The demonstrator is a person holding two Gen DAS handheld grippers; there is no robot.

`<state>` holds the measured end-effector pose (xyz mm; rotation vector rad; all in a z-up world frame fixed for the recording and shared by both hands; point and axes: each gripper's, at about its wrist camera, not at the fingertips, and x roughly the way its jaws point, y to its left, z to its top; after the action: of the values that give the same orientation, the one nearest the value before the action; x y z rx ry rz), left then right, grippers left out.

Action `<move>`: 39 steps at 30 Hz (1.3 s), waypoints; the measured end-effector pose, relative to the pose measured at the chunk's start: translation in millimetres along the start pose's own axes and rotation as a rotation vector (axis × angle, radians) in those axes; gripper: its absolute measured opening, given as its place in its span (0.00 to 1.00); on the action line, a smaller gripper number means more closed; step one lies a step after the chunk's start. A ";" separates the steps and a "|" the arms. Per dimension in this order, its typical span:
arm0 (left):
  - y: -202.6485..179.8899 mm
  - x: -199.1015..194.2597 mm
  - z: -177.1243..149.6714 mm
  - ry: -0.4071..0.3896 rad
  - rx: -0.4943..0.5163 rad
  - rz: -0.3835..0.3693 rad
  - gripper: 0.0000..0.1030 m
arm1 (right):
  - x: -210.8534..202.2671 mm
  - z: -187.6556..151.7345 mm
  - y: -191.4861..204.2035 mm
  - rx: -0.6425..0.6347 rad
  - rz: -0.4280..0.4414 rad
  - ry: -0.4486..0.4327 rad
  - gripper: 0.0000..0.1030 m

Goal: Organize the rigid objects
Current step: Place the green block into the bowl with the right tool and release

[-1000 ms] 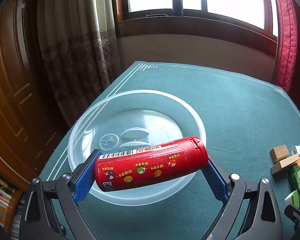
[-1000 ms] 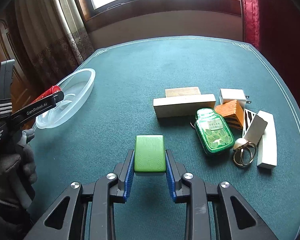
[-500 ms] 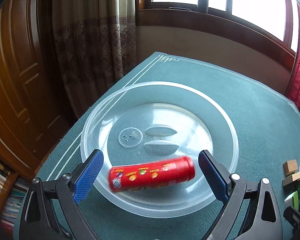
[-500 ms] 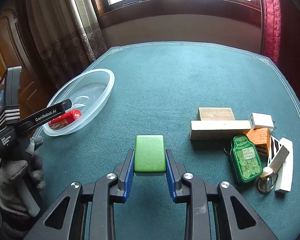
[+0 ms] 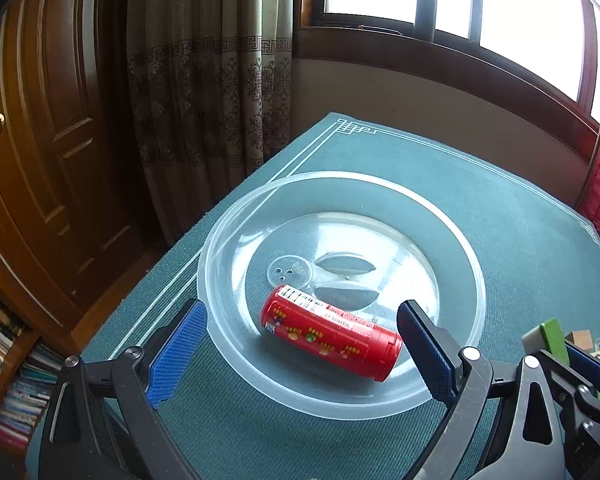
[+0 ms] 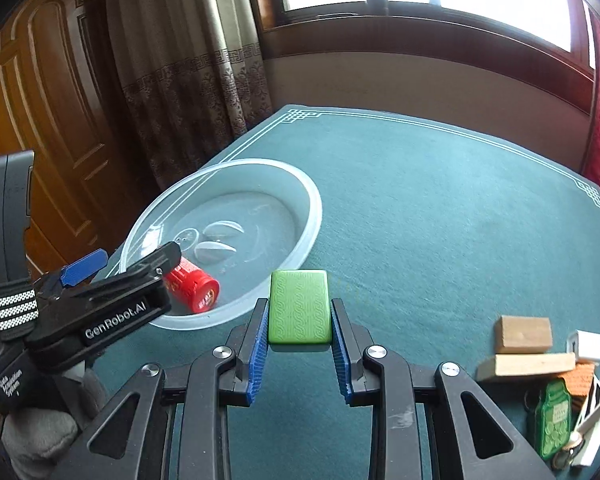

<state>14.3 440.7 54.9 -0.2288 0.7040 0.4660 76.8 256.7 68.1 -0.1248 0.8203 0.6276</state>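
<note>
The right gripper (image 6: 300,316), clamped on a green case (image 6: 299,307), hangs just right of the clear bowl (image 6: 308,236), which lies to its far left. The left gripper (image 5: 300,344) gapes empty; the red canister (image 5: 330,332), gripped a second ago, now lies inside the bowl.

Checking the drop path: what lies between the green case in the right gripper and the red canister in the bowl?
In the right wrist view, only the clear bowl's near rim separates the green case from the red canister.
</note>
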 end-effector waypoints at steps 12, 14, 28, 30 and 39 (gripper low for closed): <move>16.2 -4.2 0.4 -0.004 -0.069 0.051 0.93 | 31.3 28.2 20.1 -0.032 -0.015 -0.027 0.30; 15.8 -6.6 0.1 -0.009 -0.066 0.051 0.93 | 32.4 33.8 16.3 -0.011 -0.012 -0.031 0.30; 23.0 -12.4 -1.2 -0.017 -0.096 0.056 0.93 | 42.6 49.5 25.5 -0.025 0.073 -0.019 0.49; 21.8 -11.7 -1.2 -0.015 -0.099 0.056 0.93 | 38.9 47.5 24.3 -0.028 0.051 -0.036 0.55; 12.2 -12.5 -3.8 -0.005 -0.068 0.043 0.93 | 20.4 30.3 -8.4 0.055 0.000 -0.045 0.55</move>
<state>-2.2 445.9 59.8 -0.2769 0.6900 0.5323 111.6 269.8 73.1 -0.0608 0.7934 0.6051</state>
